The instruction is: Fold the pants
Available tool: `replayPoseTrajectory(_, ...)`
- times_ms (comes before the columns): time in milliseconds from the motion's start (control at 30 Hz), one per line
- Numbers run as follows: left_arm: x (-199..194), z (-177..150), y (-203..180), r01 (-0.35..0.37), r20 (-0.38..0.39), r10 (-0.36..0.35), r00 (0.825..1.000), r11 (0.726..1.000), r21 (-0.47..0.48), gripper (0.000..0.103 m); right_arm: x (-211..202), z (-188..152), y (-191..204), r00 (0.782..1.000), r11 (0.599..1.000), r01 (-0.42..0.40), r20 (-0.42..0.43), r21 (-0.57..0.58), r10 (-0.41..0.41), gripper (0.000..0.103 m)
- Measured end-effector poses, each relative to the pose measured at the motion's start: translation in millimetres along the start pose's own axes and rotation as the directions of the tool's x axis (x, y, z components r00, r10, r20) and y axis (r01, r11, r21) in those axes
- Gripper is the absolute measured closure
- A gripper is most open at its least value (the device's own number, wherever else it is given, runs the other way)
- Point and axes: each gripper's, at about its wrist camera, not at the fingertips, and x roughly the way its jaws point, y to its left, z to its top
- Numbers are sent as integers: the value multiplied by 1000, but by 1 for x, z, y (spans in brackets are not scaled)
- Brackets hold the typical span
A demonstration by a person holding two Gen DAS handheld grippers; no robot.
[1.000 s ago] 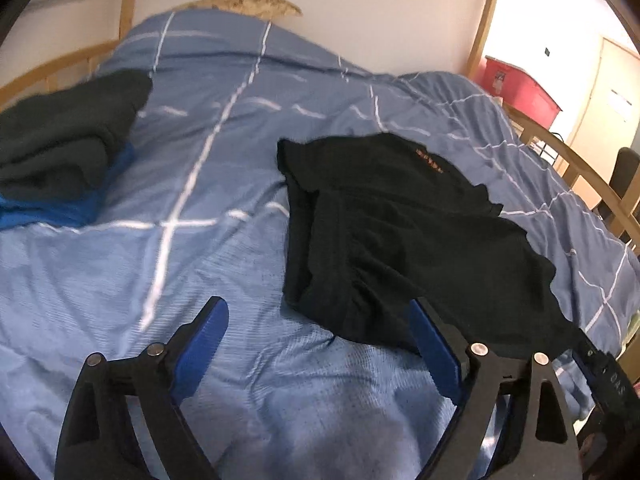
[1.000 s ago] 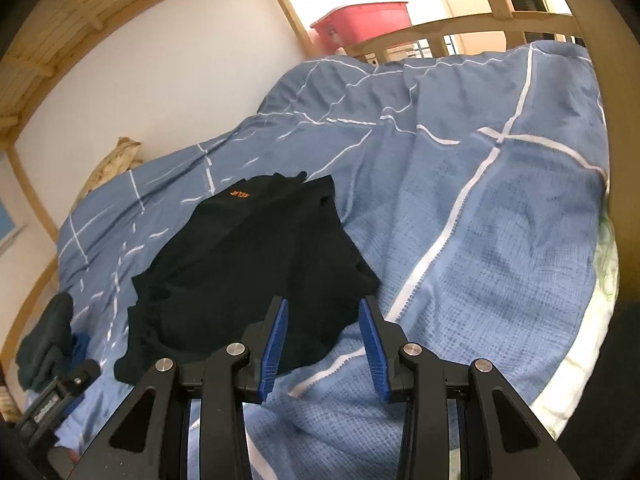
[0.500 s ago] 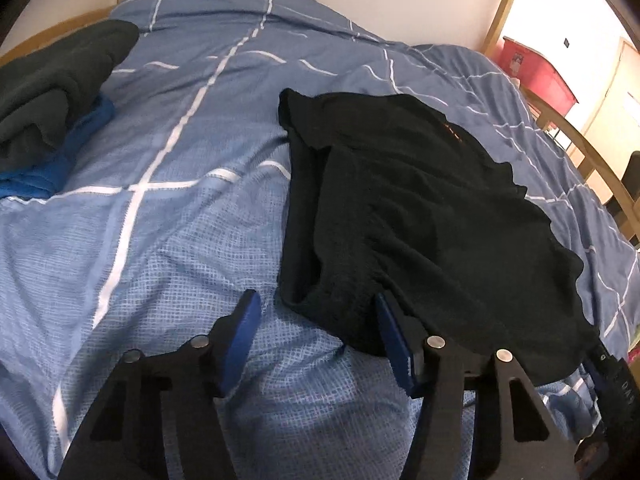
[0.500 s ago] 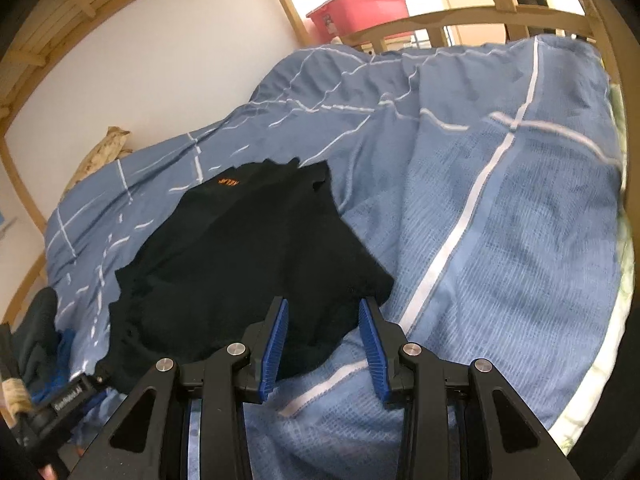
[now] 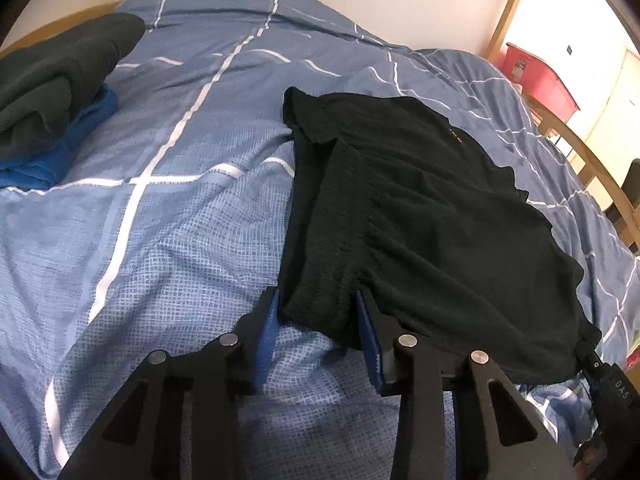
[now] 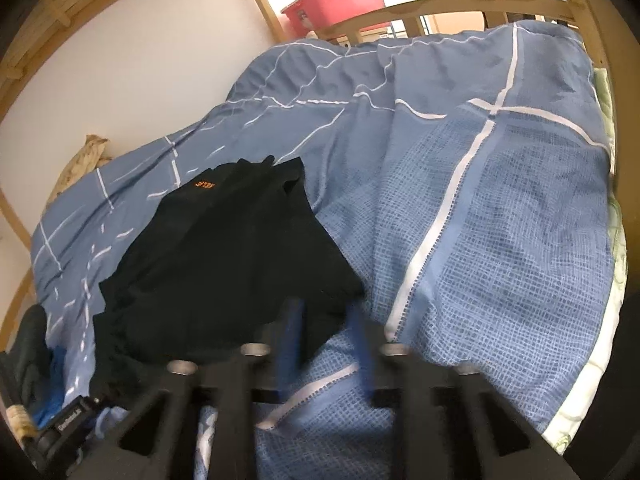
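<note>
Black pants point(image 5: 420, 208) with a small orange logo lie spread on a blue checked duvet point(image 5: 180, 208); they also show in the right wrist view point(image 6: 224, 256). My left gripper point(image 5: 316, 308) is open, its blue pads on either side of the near left corner of the pants. My right gripper point(image 6: 324, 316) is open, its blurred fingers straddling the near right corner of the pants. Neither has closed on the cloth.
A pile of dark grey and blue clothes point(image 5: 56, 92) lies at the far left of the bed. A wooden bed rail point(image 6: 440, 4) runs along the far side, with a red storage box point(image 6: 336, 4) beyond it. A white wall stands behind the bed.
Both grippers have moved forward and down to the near edge of the pants. The left gripper's jaws have narrowed around the left corner. The right gripper's fingers now reach the right corner.
</note>
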Motion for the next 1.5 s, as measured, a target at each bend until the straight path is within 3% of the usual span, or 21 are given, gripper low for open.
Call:
replayPoseTrajectory(33, -3, 0, -1, -4, 8, 4, 1000, 1000, 5, 67, -1, 0, 0, 1000, 1000, -6, 0, -3, 6, 95)
replayPoseTrajectory(233, -29, -1, -4, -23, 55, 22, 998, 1000, 14, 68, -28, 6, 2, 997, 999, -26, 66, -41, 28, 96)
replayPoseTrajectory(433, -38, -8, -8, -45, 31, 44, 999, 998, 32, 68, -37, 9, -2, 998, 998, -35, 56, -46, 37, 96)
replayPoseTrajectory(733, -53, 5, -22, -57, 38, 55, 998, 997, 52, 68, -54, 40, 4, 984, 992, -121, 127, -35, 124, 97)
replayPoseTrajectory(1033, -65, 69, -39, -55, 34, 53, 998, 996, 66, 69, -26, 124, 53, 968, 978, -183, 157, -101, 197, 97)
replayPoseTrajectory(1167, -56, 108, -44, -64, -19, 65, 998, 996, 68, 69, 4, 167, 92, 971, 968, -182, 127, -171, 205, 98)
replayPoseTrajectory(1500, 1, 188, -31, -83, -193, 82, 978, 997, 6, 69, 84, 221, 184, 986, 942, -137, 53, -307, 161, 98)
